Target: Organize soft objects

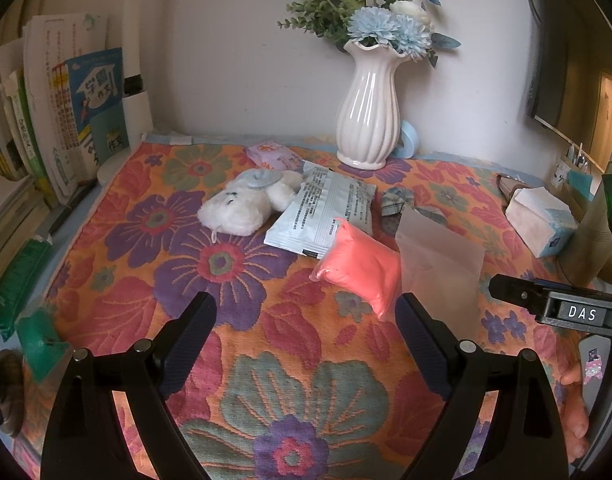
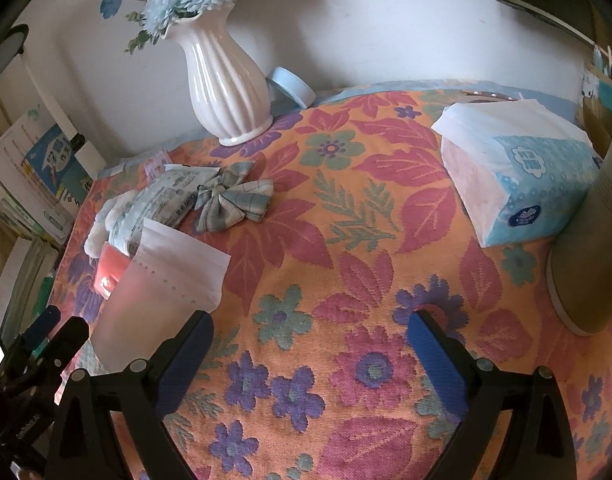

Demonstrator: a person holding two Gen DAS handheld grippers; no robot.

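1. The pink pouch (image 1: 360, 268) is lying on the floral cloth (image 1: 186, 280), leaning against a frosted bag (image 1: 442, 268), just ahead of my left gripper (image 1: 306, 320).
2. My left gripper is standing wide, gripping nothing.
3. My right gripper (image 2: 310, 340) is hovering spread and empty, near the bag.

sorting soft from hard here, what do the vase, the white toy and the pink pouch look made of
Vase: likely glazed ceramic, glossy white, with sharp highlights on its ribs; hard, not soft.
White toy: plush, with fluffy matte pile and fuzzy edges.
Pink pouch: seemingly thin clear plastic film over a pink filling, with a shiny sealed corner; the filling cannot be told.
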